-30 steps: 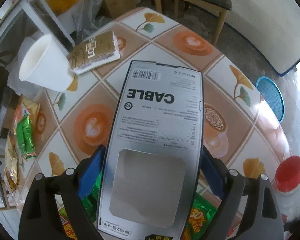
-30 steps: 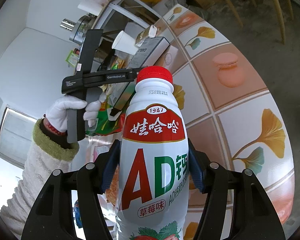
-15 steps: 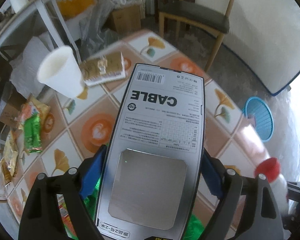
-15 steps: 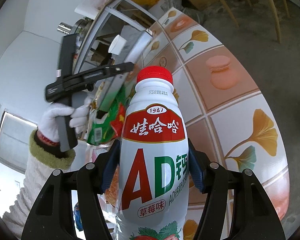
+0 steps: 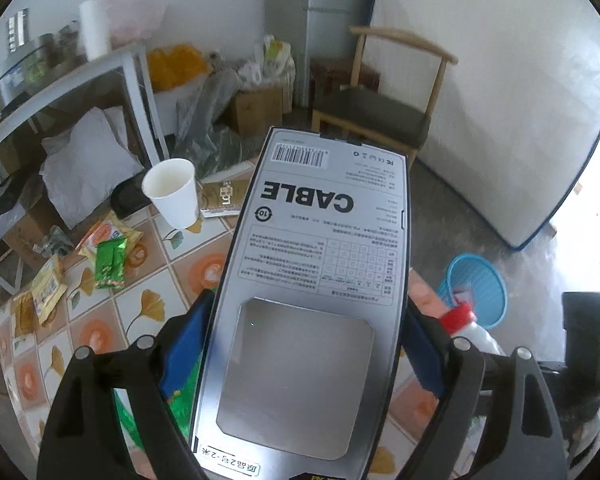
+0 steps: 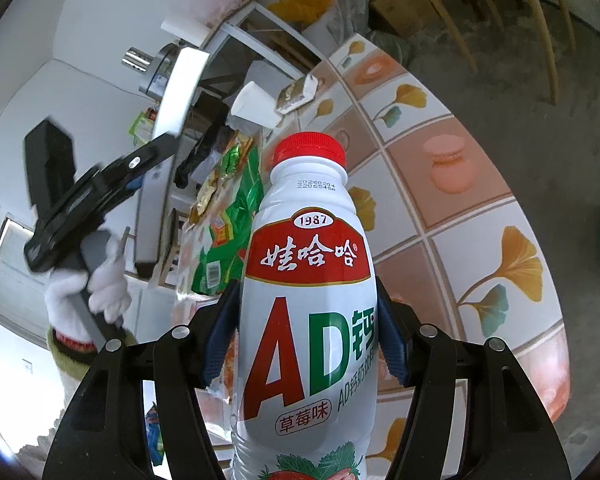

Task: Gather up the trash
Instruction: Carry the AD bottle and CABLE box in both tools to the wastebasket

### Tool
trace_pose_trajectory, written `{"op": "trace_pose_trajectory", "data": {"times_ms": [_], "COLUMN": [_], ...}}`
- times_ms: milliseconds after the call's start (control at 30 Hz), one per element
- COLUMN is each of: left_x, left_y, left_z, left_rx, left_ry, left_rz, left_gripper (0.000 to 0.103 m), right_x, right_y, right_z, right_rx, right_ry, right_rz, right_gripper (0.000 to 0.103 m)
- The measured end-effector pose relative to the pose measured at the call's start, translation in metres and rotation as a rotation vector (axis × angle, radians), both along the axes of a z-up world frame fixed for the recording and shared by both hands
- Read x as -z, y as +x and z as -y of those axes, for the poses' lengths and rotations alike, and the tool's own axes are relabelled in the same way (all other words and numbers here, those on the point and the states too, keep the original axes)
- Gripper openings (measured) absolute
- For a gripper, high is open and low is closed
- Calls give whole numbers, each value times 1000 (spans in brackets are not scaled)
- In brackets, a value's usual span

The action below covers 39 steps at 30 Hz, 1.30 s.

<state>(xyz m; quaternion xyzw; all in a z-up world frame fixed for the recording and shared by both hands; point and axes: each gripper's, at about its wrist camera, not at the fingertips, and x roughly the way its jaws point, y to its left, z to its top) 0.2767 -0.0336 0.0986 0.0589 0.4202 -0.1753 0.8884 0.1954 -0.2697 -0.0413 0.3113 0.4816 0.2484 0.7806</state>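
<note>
Above the tiled table (image 5: 152, 304), left tool (image 5: 306, 344) tilted down clamping cable box (image 5: 320, 248), right tool (image 6: 306, 344) clamping bottle (image 6: 308, 280).

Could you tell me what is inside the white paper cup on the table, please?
The paper cup stands upright on the tiled table; its visible inner wall looks bare and pale. Its bottom is hidden by the near rim.
</note>
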Motion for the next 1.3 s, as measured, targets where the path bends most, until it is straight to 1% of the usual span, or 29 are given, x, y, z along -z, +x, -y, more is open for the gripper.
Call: {"op": "trace_pose_trajectory", "data": {"times_ms": [67, 200, 400, 500, 667, 967, 1133, 1300], "left_x": [-5, -7, -10, -10, -11, -13, -15, -16], "left_y": [-20, -52, -99, -113, -133, -155, -163, -168], "left_z": [-6, -17, -26, -31, -34, -36, -32, -23], "left_rx": [-24, -72, -139, -166, -198, -220, -218, -199], "left_ry": [-13, -47, -46, -42, -32, -8, -12, -39], "left_rz": [35, 71, 151, 179, 211, 256, 263, 256], "left_gripper": [85, 85, 85, 85, 85, 85, 85, 85], "right_x": [-4, -9, -13, -15, -18, -27, -32, -38], "right_y": [-3, -6, -10, -10, -12, -18, -23, -30], "right_z": [1, 1, -4, -8, -14, -23, -24, -16], "right_rx": [7, 19, 25, 22, 16, 5, 6, 22], "right_ry": [-6, -15, -24, -28, -32, -34, -35, -25], "right_rz": [3, 8, 9, 11, 21, 45, 59, 76], "right_gripper": [59, 59, 59, 59, 59, 59, 59, 59]}}
